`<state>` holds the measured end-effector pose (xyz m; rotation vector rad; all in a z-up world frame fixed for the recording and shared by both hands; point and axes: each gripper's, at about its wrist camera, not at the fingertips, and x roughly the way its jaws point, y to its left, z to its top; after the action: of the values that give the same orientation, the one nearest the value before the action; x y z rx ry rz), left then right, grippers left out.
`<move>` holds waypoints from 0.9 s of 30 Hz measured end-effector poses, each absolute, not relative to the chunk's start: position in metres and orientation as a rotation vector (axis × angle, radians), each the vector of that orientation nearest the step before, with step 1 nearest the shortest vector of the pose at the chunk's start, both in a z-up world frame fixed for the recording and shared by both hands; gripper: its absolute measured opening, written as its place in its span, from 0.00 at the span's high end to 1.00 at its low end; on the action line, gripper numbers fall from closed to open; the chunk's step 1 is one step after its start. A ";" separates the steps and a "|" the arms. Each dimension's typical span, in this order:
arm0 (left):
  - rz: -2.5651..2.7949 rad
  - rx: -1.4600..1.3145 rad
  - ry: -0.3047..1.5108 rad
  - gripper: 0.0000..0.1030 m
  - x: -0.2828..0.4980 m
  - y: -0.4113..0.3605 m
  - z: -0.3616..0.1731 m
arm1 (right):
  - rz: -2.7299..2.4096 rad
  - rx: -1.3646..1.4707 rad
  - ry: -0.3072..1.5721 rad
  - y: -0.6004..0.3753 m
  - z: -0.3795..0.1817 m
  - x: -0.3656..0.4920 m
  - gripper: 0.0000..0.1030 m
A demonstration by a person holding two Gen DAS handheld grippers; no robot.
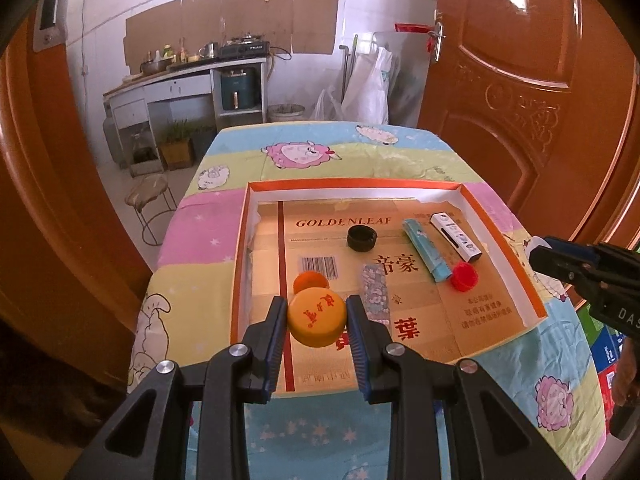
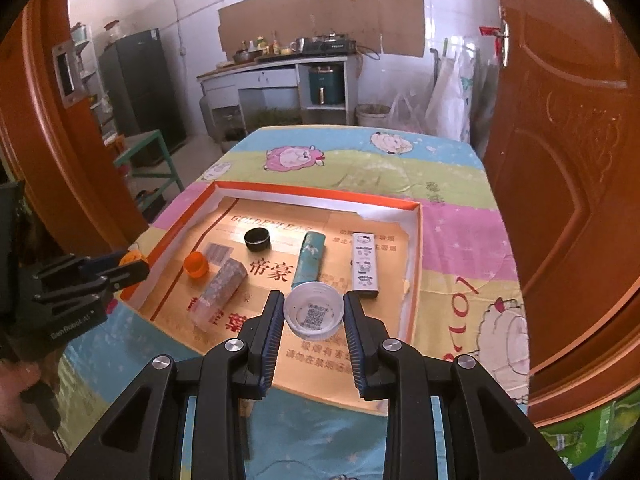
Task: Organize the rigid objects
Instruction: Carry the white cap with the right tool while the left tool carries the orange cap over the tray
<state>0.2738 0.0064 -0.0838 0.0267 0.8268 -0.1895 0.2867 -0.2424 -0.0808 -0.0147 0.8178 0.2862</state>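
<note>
Yellow bottle cap (image 1: pixel 317 319) clamped in left gripper (image 1: pixel 317 312) at lower centre; right gripper (image 2: pixel 314 312) grips white cap (image 2: pixel 314 315), open side up.

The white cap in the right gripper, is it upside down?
Yes. The white cap shows its hollow inside, facing up, with a printed square code in it.

We find a shallow tray (image 1: pixel 505 240) on the table (image 1: pixel 192 236). In the tray, seen from the left wrist: a round lid (image 1: pixel 362 238) toward the back, two long packs (image 1: pixel 425 254) (image 1: pixel 456 236) side by side to its right, a small cap (image 1: pixel 464 277) touching the near end of the left pack. Another pack (image 1: pixel 375 289) lies nearer us, centre. A cap (image 1: pixel 309 282) sits left of it, just behind the cap (image 1: pixel 316 318) between our left fingers.
</note>
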 end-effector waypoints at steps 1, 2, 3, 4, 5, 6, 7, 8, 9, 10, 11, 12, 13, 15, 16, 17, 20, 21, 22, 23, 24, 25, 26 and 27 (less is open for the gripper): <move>-0.188 0.027 0.829 0.71 0.275 0.006 -0.085 | 0.288 -0.013 0.820 -0.241 -0.081 0.289 0.70; -0.186 0.026 0.833 0.71 0.277 0.007 -0.086 | 0.292 -0.014 0.824 -0.239 -0.082 0.291 0.70; -0.184 0.024 0.837 0.71 0.278 0.007 -0.087 | 0.296 -0.016 0.828 -0.236 -0.084 0.294 0.70; -0.183 0.022 0.841 0.71 0.280 0.008 -0.088 | 0.299 -0.018 0.833 -0.233 -0.085 0.296 0.70; -0.181 0.022 0.845 0.71 0.281 0.009 -0.089 | 0.303 -0.019 0.838 -0.231 -0.087 0.298 0.70; -0.178 0.023 0.846 0.71 0.282 0.009 -0.090 | 0.308 -0.020 0.844 -0.227 -0.089 0.301 0.70; -0.175 0.026 0.848 0.71 0.283 0.010 -0.091 | 0.310 -0.022 0.848 -0.224 -0.091 0.302 0.70; -0.172 0.028 0.851 0.71 0.283 0.010 -0.093 | 0.312 -0.025 0.854 -0.221 -0.094 0.304 0.70; -0.169 0.029 0.855 0.71 0.284 0.011 -0.094 | 0.314 -0.033 0.861 -0.216 -0.097 0.306 0.70; -0.167 0.030 0.857 0.71 0.285 0.012 -0.096 | 0.315 -0.039 0.867 -0.213 -0.100 0.307 0.70; -0.164 0.033 0.862 0.71 0.286 0.012 -0.098 | 0.315 -0.045 0.873 -0.210 -0.103 0.309 0.70; -0.161 0.035 0.867 0.71 0.287 0.013 -0.100 | 0.317 -0.051 0.880 -0.206 -0.106 0.311 0.70; -0.159 0.036 0.871 0.71 0.288 0.014 -0.103 | 0.319 -0.055 0.888 -0.203 -0.109 0.313 0.70; -0.159 0.033 0.876 0.71 0.289 0.015 -0.106 | 0.321 -0.065 0.899 -0.197 -0.115 0.315 0.70; -0.160 0.031 0.878 0.70 0.290 0.016 -0.107 | 0.323 -0.068 0.903 -0.195 -0.118 0.316 0.70; -0.161 0.029 0.881 0.71 0.290 0.017 -0.109 | 0.323 -0.071 0.908 -0.193 -0.120 0.318 0.70; -0.159 0.026 0.890 0.71 0.293 0.019 -0.113 | 0.325 -0.073 0.920 -0.190 -0.126 0.322 0.70; -0.156 0.025 0.894 0.71 0.294 0.020 -0.114 | 0.323 -0.076 0.924 -0.189 -0.128 0.323 0.70; -0.154 0.024 0.896 0.70 0.295 0.020 -0.116 | 0.322 -0.078 0.927 -0.188 -0.129 0.325 0.70; -0.151 0.023 0.898 0.71 0.296 0.022 -0.117 | 0.322 -0.079 0.930 -0.187 -0.130 0.326 0.70; -0.149 0.023 0.901 0.71 0.297 0.022 -0.118 | 0.322 -0.081 0.933 -0.186 -0.131 0.328 0.70; -0.146 0.022 0.904 0.71 0.298 0.023 -0.120 | 0.323 -0.081 0.937 -0.186 -0.133 0.329 0.70; -0.144 0.022 0.907 0.71 0.299 0.023 -0.121 | 0.325 -0.082 0.942 -0.184 -0.135 0.330 0.70; -0.142 0.023 0.911 0.71 0.300 0.023 -0.123 | 0.325 -0.084 0.946 -0.183 -0.136 0.332 0.70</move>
<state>0.3000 0.0234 -0.1226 0.0233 0.9115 -0.1421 0.3316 -0.1833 -0.1362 -0.0840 0.9458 0.3248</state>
